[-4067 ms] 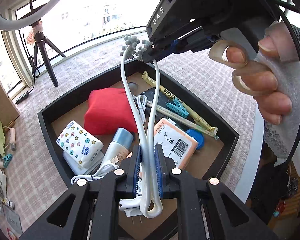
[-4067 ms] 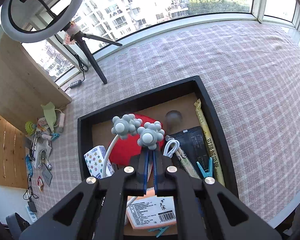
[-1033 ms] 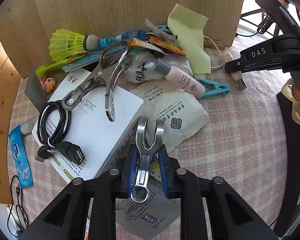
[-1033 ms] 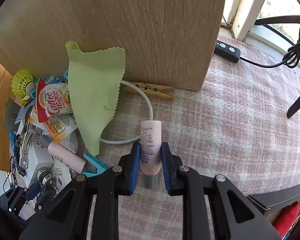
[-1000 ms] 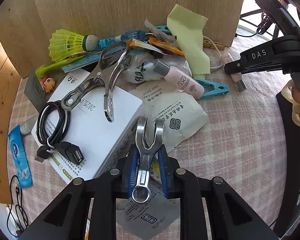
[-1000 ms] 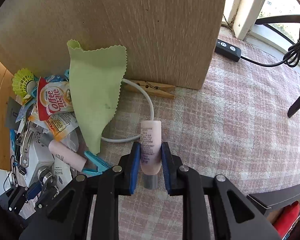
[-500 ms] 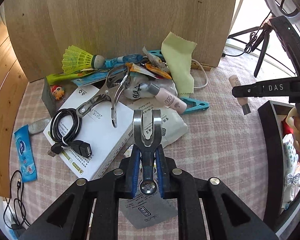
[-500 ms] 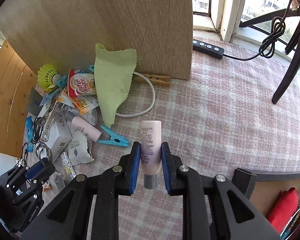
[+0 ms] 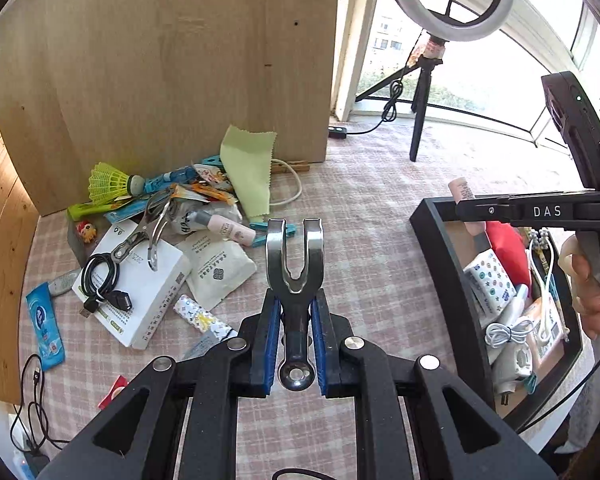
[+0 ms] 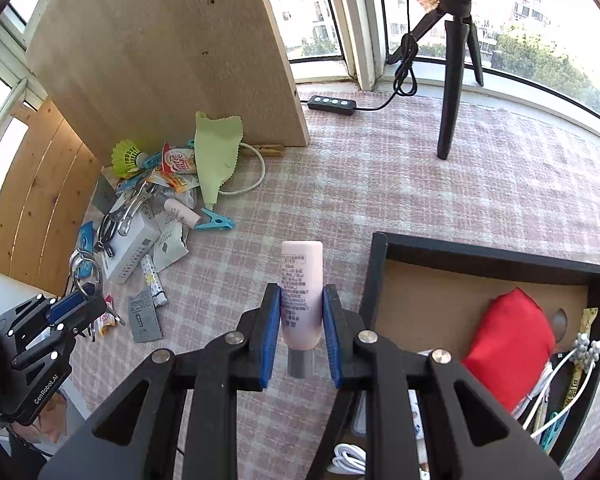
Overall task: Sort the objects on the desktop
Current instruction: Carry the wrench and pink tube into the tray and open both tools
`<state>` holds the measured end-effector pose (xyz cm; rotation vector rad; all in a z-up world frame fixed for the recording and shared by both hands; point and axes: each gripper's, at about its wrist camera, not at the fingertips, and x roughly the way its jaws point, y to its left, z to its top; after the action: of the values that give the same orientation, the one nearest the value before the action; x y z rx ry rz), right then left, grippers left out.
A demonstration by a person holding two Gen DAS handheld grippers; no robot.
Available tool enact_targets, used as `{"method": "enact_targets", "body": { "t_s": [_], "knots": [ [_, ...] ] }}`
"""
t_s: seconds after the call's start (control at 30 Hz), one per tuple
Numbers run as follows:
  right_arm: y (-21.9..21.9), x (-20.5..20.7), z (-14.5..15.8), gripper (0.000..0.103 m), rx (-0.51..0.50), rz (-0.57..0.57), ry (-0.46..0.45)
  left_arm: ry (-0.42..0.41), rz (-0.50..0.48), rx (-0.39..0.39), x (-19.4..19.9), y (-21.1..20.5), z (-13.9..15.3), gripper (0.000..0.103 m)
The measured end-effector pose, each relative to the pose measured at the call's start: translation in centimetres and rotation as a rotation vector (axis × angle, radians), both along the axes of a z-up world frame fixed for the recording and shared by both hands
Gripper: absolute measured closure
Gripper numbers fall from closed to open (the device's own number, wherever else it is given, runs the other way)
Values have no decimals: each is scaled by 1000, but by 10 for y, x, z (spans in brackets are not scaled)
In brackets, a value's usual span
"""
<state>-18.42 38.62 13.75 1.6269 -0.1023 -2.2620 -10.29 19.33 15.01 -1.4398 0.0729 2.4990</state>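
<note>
My left gripper (image 9: 295, 312) is shut on a steel spring clip (image 9: 295, 264), held above the checked cloth with its forked end pointing away. In the right wrist view the same gripper (image 10: 80, 300) shows at lower left, the clip's ring (image 10: 85, 270) above it. A pink tube (image 10: 302, 292), grey cap toward the camera, is held by my right gripper (image 10: 301, 304), which is shut on it in the air just left of the black tray (image 10: 374, 272). The left wrist view shows that tube (image 9: 462, 190) over the tray's near corner (image 9: 432, 248).
A heap of clutter lies by the wooden board (image 9: 160, 60): yellow shuttlecock (image 9: 108, 182), green cloth (image 9: 250, 172), white box (image 9: 140, 280) with a black cable, a second pink tube (image 9: 228, 230), sachets. The tray holds a red pouch (image 10: 508, 340) and cables. A tripod (image 10: 452, 80) stands behind.
Both grippers have risen and pulled back from the heap, each keeping its object. The clip has come up off the sachet, and the black tray has come into both views.
</note>
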Motion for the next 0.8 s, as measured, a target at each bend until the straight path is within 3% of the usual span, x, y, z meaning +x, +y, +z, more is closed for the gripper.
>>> {"method": "enact_targets", "body": {
  "t_s": [0.27,0.5,0.8],
  "knots": [
    [98,56,5,82,60,-136,0,-14,-202,39,45,80,8,89],
    [182,111,-16,82,81,-301,-41,-60,-412,58,92,163,-3,89],
    [237,161,-31,82,135,-417,-67,-85,-631,16,139,237,-14,89]
  ]
}}
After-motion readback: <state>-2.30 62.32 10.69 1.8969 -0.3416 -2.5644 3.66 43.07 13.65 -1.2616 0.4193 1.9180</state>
